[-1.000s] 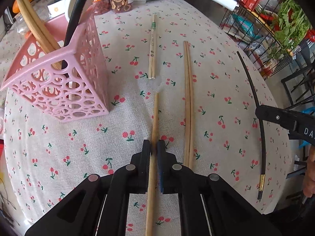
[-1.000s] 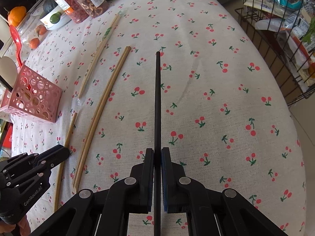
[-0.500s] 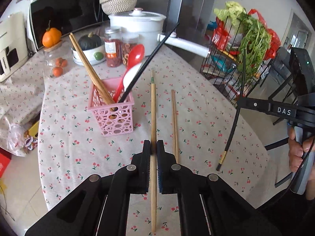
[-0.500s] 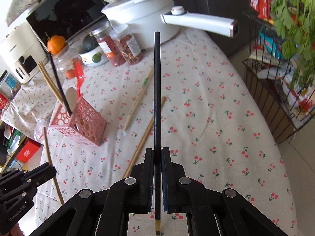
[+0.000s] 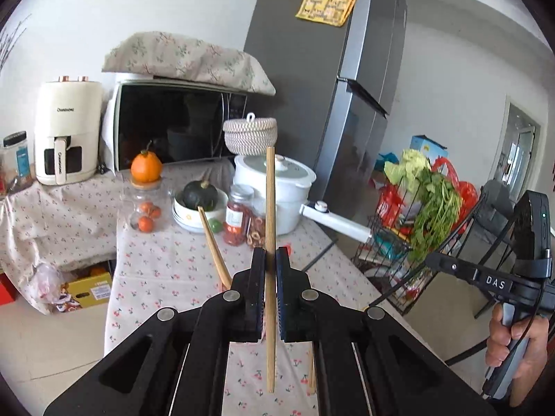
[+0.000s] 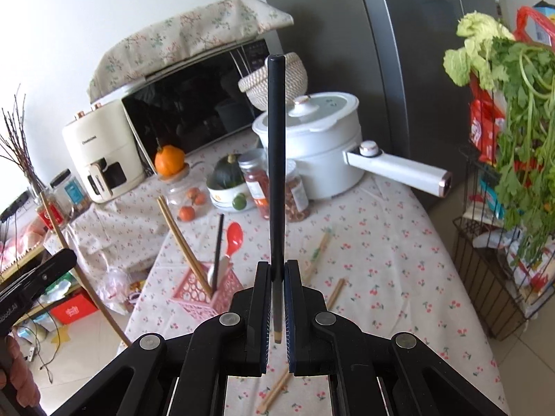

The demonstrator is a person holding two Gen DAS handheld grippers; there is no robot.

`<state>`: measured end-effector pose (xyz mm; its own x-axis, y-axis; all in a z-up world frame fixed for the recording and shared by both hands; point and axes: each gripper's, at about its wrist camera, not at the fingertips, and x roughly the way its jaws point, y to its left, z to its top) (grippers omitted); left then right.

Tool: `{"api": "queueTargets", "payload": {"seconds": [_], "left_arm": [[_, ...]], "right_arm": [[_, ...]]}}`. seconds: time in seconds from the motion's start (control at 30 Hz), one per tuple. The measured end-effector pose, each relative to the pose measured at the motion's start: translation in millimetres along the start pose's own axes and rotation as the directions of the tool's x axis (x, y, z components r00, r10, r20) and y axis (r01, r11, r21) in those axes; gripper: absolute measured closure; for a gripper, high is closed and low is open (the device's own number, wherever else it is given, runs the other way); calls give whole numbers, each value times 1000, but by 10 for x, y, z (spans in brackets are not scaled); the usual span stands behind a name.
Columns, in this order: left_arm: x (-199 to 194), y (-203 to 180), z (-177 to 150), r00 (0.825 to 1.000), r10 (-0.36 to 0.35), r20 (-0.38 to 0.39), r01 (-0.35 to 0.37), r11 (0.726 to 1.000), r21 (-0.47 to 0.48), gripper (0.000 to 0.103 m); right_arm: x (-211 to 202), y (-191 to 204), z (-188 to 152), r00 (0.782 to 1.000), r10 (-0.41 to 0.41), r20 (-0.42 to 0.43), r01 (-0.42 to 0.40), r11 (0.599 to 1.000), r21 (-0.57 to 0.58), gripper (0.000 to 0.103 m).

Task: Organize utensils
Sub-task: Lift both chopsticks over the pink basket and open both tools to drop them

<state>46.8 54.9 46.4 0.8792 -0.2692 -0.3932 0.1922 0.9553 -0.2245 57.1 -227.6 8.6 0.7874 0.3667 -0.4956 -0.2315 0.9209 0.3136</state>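
Observation:
My left gripper [image 5: 270, 260] is shut on a wooden chopstick [image 5: 270, 208] and holds it upright, high above the table. My right gripper [image 6: 276, 272] is shut on a black chopstick [image 6: 276, 159], also upright and raised. The pink holder [image 6: 208, 294] stands on the cherry-print tablecloth [image 6: 381, 260] with wooden chopsticks [image 6: 184, 242], a black chopstick [image 6: 218, 249] and a red spoon [image 6: 234, 235] in it. A wrapped chopstick pair [image 6: 319, 253] and a bare wooden pair [image 6: 334, 293] lie on the cloth. In the left view the holder is hidden behind my gripper.
A white pot [image 6: 312, 138] with a long handle, jars [image 6: 256, 187], a bowl with a squash [image 6: 227, 180], a microwave [image 6: 194, 107] and an air fryer [image 6: 104, 159] stand at the table's far end. A wire rack of greens [image 6: 513, 138] stands right of the table.
Both grippers have lifted their chopsticks further off the table and tilted them upright; the views now look across the room instead of down at the cloth.

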Motion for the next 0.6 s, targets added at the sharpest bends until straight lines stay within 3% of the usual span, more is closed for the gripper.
{"api": "queueTargets", "payload": {"seconds": [0.13, 0.27, 0.43, 0.6], "left_arm": [[60, 71, 124, 993, 30, 117, -27, 999, -26, 97], [157, 117, 144, 974, 76, 213, -73, 997, -22, 97], [398, 153, 76, 962, 113, 247, -116, 993, 0, 97], [697, 189, 16, 966, 128, 226, -139, 990, 37, 97]], "right_arm": [[31, 146, 47, 999, 33, 20, -33, 999, -7, 99], [94, 273, 44, 997, 68, 19, -68, 998, -17, 99], [197, 403, 37, 994, 103, 25, -102, 994, -29, 99], [303, 523, 51, 992, 125, 31, -123, 991, -46, 99]]}}
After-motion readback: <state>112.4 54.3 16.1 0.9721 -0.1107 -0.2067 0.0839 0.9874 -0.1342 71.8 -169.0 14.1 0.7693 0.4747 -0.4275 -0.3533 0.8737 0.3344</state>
